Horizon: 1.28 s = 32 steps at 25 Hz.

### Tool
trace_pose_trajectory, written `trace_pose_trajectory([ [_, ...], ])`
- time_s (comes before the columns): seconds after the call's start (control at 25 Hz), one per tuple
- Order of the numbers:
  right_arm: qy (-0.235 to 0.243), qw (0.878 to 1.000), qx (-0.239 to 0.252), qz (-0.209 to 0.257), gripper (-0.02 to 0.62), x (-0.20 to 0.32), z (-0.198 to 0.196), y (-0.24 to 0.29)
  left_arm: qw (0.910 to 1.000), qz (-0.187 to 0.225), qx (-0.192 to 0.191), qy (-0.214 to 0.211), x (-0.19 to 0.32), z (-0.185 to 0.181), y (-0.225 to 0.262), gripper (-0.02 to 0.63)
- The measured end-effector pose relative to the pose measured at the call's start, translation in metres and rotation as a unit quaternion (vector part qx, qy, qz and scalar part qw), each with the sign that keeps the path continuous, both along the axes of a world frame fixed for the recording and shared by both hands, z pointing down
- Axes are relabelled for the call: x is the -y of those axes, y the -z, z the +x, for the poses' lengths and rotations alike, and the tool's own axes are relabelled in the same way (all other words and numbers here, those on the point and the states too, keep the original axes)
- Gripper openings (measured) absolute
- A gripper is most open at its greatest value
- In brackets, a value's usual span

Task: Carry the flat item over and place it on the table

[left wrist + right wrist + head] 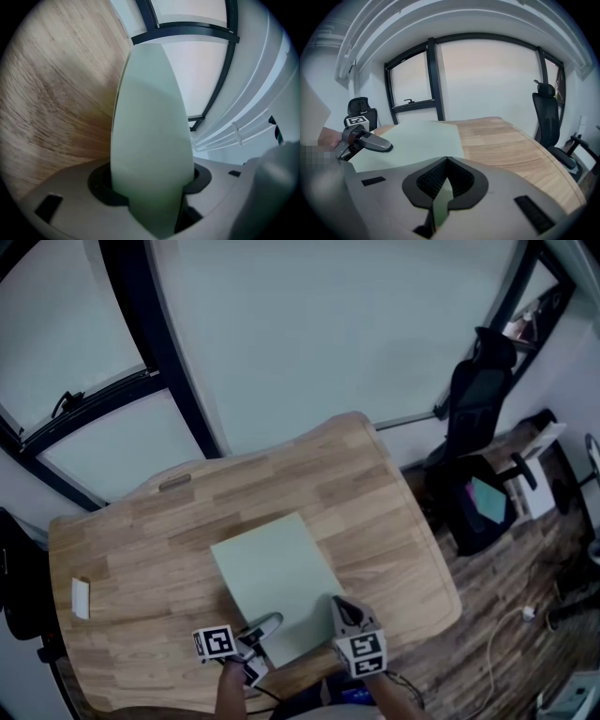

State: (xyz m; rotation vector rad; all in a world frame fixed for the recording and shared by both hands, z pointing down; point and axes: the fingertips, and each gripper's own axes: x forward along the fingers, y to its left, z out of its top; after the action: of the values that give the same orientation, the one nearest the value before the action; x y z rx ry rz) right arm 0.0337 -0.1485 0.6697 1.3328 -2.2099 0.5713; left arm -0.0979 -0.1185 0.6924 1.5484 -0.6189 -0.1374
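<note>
Pale green flat sheet over the wooden table. Its near edge is clamped by the left gripper and the right gripper, jaws pressed onto it.

Sheet over the middle of the table, its near edge between the jaws of the left gripper and the right gripper. Small block on the table's left end. Office chair to the table's right; windows behind the table.
</note>
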Motion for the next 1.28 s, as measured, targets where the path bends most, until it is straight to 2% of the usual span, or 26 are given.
trace_pose_trajectory([
  [0.16, 0.005, 1.0, -0.007, -0.003, -0.003, -0.002, -0.004, -0.007, 1.0, 0.004, -0.005, -0.002, 0.006, 0.005, 0.002, 0.262],
  [0.28, 0.009, 1.0, -0.011, -0.007, -0.005, -0.002, -0.005, -0.01, 0.9999, -0.008, -0.012, 0.007, 0.006, 0.006, 0.0, 0.268],
  [0.48, 0.029, 0.999, -0.043, -0.017, -0.003, -0.005, -0.011, -0.012, 0.9998, -0.016, 0.008, 0.01, 0.008, 0.006, -0.006, 0.285],
  [0.68, 0.021, 0.999, -0.032, -0.021, -0.003, -0.002, -0.008, -0.009, 0.9991, -0.022, 0.033, 0.014, 0.008, 0.004, -0.01, 0.305],
  [0.8, 0.025, 0.999, -0.037, -0.027, -0.003, -0.004, -0.009, -0.011, 0.9986, -0.025, 0.044, 0.014, 0.006, 0.003, -0.011, 0.311],
  [1.12, 0.039, 0.999, -0.037, -0.003, -0.003, 0.001, -0.022, -0.02, 0.997, -0.038, 0.067, 0.012, 0.003, -0.011, -0.017, 0.331],
  [1.28, 0.051, 0.998, -0.042, -0.012, -0.003, -0.001, -0.027, -0.019, 0.995, -0.05, 0.087, 0.006, -0.002, -0.018, -0.024, 0.349],
])
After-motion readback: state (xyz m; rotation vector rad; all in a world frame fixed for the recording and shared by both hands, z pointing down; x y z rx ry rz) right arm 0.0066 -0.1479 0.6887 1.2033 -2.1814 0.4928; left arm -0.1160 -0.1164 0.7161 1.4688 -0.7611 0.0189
